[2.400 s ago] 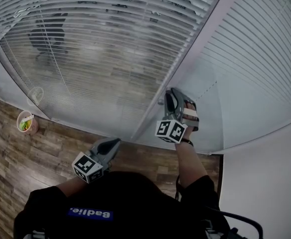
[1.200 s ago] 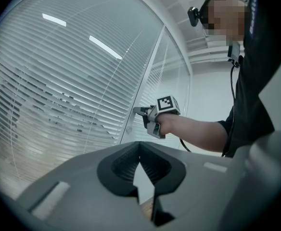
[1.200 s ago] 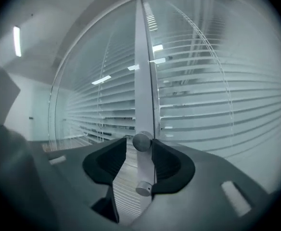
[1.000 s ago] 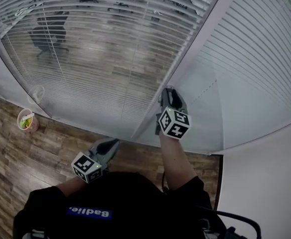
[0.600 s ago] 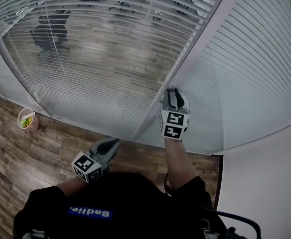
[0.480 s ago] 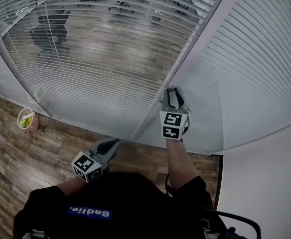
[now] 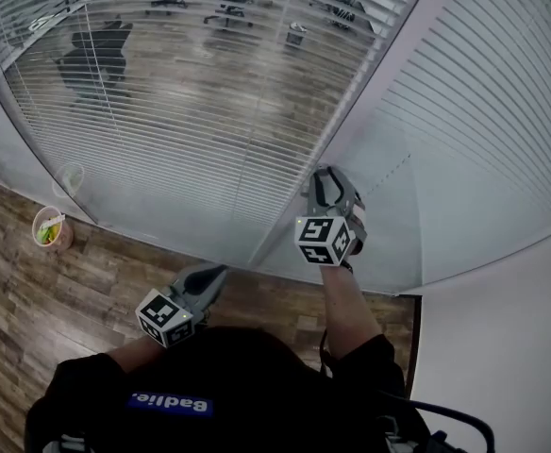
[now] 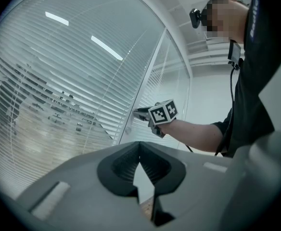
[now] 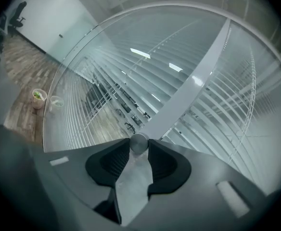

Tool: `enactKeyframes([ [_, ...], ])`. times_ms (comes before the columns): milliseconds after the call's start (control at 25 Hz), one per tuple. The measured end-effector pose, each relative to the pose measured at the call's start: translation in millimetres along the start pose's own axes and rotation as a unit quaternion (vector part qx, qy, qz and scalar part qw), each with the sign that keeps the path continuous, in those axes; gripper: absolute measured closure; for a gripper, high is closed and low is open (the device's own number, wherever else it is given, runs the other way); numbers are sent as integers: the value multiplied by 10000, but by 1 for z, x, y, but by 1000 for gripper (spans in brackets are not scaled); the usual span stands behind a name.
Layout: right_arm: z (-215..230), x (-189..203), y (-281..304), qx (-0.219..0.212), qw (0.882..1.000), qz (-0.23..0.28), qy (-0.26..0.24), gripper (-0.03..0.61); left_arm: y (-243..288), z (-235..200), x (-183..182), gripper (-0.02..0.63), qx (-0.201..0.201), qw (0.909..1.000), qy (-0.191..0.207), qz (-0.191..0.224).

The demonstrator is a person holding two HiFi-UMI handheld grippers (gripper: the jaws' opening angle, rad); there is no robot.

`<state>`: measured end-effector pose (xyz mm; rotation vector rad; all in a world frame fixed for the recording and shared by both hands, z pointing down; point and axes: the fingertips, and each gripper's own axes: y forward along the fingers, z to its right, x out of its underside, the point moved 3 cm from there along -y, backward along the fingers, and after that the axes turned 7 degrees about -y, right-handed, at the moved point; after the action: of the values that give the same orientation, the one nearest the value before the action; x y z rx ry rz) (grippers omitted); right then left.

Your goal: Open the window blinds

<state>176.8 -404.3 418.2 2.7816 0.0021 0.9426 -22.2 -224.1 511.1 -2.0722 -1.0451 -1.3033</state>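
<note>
At the glass partition, the right tongs (image 7: pixel 327 182) grip the blinds' knob.
On the pale upright post (image 7: pixel 379 83) between two panes, a small round metal knob (image 9: pixel 139 142) sits between the right tongs' two pads. Both pads press its sides, so the jaws stand partly apart at the knob's width. The left tongs (image 7: pixel 217 272) hang lower, near the person's body and well apart from the glass, pointing level; their jaws meet at the tips with nothing between them. In the head view the blinds (image 7: pixel 181 111) left of the post have their slats turned flat, so a room with an office chair (image 7: pixel 96 59) shows through. The slats right of the post (image 7: pixel 483 111) look like one pale, closed sheet. A cup (image 7: pixel 51 229) stands on the wooden floor (image 7: pixel 30 291) at the foot of the glass.
</note>
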Motion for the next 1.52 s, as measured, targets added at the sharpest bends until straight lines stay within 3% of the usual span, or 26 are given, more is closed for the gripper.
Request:
enactKeyframes([
  [320,-3,-1,0,-49,9926,-113,-1204,454,1,1,2,614,33,10000,-16,-27],
  [640,-8,0,1,-109,9717,-191,-2351,454,2,1,4,615,68,10000,15,-67],
  [1320,-12,3,2,-97,9634,-161,-2675,454,5,0,9,614,86,9999,57,-80],
  [1520,-30,14,4,-99,9636,-171,-2665,456,1,-8,26,615,74,9999,94,-114],
])
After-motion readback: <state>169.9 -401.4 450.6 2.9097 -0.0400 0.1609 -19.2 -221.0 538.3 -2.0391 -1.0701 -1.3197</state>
